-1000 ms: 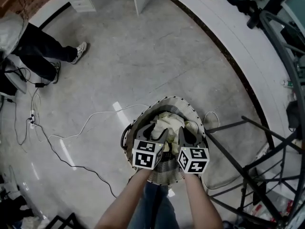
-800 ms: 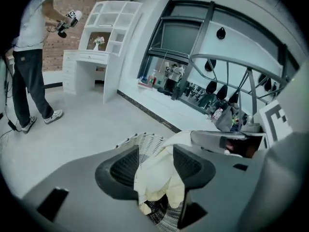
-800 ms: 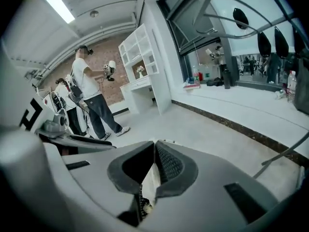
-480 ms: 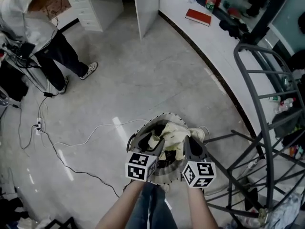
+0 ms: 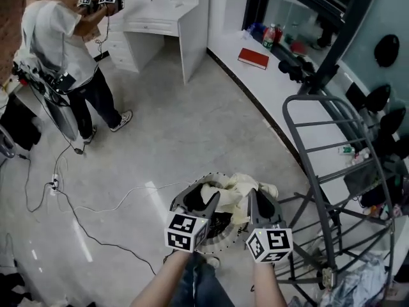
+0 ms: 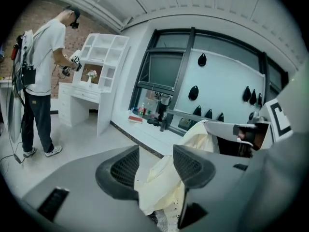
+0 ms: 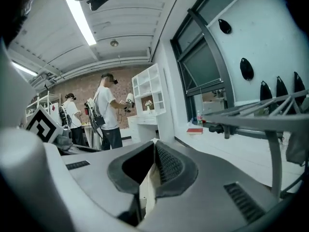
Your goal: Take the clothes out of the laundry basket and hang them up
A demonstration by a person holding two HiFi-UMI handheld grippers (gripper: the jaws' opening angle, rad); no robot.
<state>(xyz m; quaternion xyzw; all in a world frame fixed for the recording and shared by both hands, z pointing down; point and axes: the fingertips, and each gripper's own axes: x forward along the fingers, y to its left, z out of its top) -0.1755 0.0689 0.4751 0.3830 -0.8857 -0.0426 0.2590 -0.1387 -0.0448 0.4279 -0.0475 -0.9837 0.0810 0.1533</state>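
Observation:
I hold a cream garment (image 5: pixel 239 185) between both grippers, above the woven laundry basket (image 5: pixel 217 234) on the floor. In the right gripper view, my right gripper (image 5: pixel 259 200) is shut on a thin edge of the cloth (image 7: pixel 147 187). My left gripper (image 5: pixel 201 199) has its jaws set apart around a thick bunch of the same garment (image 6: pixel 164 178), and the cloth touches both jaws deep in the gap. From there the fabric runs up to the right gripper (image 6: pixel 236 132). My arms and the cloth hide most of the basket's inside.
A dark metal drying rack (image 5: pixel 332 171) stands close on my right. Behind it runs a white ledge with a red book (image 5: pixel 254 57) and bottles (image 5: pixel 268 36). A person (image 5: pixel 57 50) with grippers stands by a white desk (image 5: pixel 172 18). Cables (image 5: pixel 96 210) cross the floor at left.
Both grippers have risen with the garment, so it now hangs clear above the basket. The head view has tilted up, bringing the desk, the window and more of the rack into sight.

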